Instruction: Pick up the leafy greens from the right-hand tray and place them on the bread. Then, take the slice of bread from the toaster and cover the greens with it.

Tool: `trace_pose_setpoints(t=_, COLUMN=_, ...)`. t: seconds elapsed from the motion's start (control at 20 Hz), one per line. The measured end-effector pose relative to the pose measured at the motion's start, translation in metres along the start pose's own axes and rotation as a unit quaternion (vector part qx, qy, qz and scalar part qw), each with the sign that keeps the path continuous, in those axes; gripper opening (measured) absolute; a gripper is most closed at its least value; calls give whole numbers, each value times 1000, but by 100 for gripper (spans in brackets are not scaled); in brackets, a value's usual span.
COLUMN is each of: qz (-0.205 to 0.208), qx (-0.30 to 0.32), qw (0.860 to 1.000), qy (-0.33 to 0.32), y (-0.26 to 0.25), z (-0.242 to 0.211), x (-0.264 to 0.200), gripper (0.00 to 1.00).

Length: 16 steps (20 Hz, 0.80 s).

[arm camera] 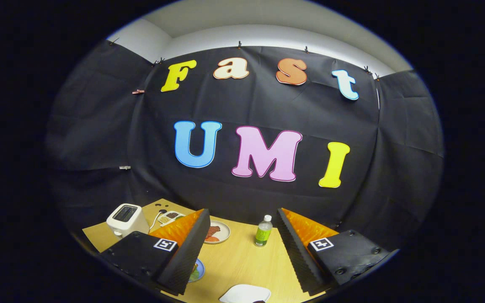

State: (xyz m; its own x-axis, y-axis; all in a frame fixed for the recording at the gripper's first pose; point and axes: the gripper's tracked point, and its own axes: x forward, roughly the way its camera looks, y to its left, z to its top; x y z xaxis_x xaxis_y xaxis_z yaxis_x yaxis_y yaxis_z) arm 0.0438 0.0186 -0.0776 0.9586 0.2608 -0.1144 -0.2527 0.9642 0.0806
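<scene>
The hand-held gripper (242,252) is hanging above the wooden tabletop (242,261) with its fingers standing wide apart and nothing between them. Each finger body is carrying a small square black-and-white marker; the pattern is no readable writing.

The leafy greens (193,271) are showing as a small green patch on a blue-rimmed tray (199,269), mostly hidden behind the left finger, so their shape is hard to tell. The tray is lying just beside that finger's inner face, near the close edge of the tabletop.

The toaster (126,219) is standing beyond the left finger, white and boxy, with a dark slot on top; whether a slice of bread is sitting in it cannot be told from here. A cord is running from it toward a small divided dish (171,217) holding dark and pale bits.

Just ahead of the left fingertip, a pale round plate (224,232) is carrying something brown and orange, partly covered by the finger; it may be the bread with toppings, but that is not sure.

A small green bottle (263,231) with a white cap is standing upright between the fingertips, further back. Its label is too small to read.

A white flat item (244,293) is lying at the near edge of the tabletop, between the fingers.
</scene>
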Motion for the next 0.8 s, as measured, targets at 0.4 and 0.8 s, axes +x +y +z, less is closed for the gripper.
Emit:
trace_pose_setpoints(t=0.4, qz=-2, qx=6, qw=1000, qy=-9, y=-4, z=10, x=-9, gripper=98)
trace_pose_setpoints(t=0.8, qz=7, qx=10, qw=1000, qy=-16, y=2, z=17, x=-9, gripper=98)
